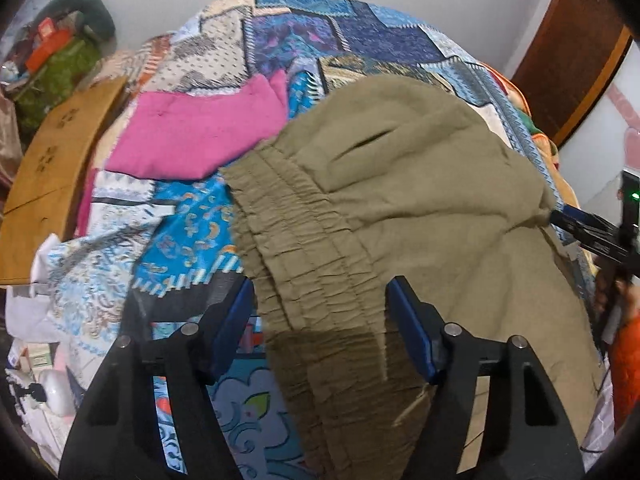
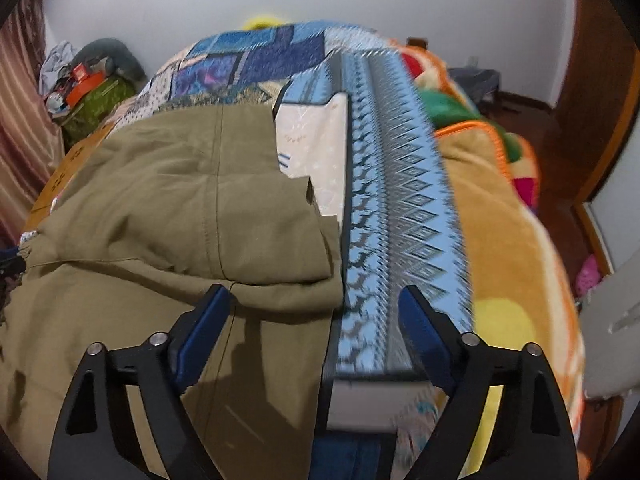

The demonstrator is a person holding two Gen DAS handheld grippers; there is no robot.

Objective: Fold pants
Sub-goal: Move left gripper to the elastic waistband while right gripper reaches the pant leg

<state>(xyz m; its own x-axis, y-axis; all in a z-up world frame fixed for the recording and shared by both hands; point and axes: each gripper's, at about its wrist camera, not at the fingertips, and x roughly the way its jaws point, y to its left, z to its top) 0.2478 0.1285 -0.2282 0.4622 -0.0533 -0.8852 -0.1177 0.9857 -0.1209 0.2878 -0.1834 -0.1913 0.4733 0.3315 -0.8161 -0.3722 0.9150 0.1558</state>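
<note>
Left wrist view: olive-green pants (image 1: 400,208) lie spread on a bed covered w/ a blue patchwork bedspread (image 1: 320,36). The elastic waistband (image 1: 296,248) runs diagonally from centre toward the near edge, passing between the fingers of the left hand-held gripper (image 1: 320,300). Its blue-padded jaws stand wide apart, one on each side of the band, not pinching it. A slit pocket opening (image 1: 368,140) shows in the cloth just beyond the waistband. A folded pink cloth (image 1: 192,136) lies far-left of the pants, touching the waistband's far end. A wooden board (image 1: 56,168) sits at the left edge of the bed. At the right edge of this view the tip of the right hand-held gripper (image 1: 560,216) meets the pants' right corner; from here one cannot tell whether it pinches the cloth.

Right wrist view: the pants fill the left half, w/ a stitched seam (image 2: 218,184) running near-to-far. A folded-over layer ends in a hem edge (image 2: 320,216) near centre. The right gripper's jaws are spread wide: left finger over the olive cloth, right finger over a blue zigzag-patterned strip (image 2: 400,200) of the bedspread; nothing is clamped between them. An orange-and-yellow fleece blanket (image 2: 516,264) lies to the right of the strip. A brown wooden door (image 2: 592,80) stands at far right.
</note>
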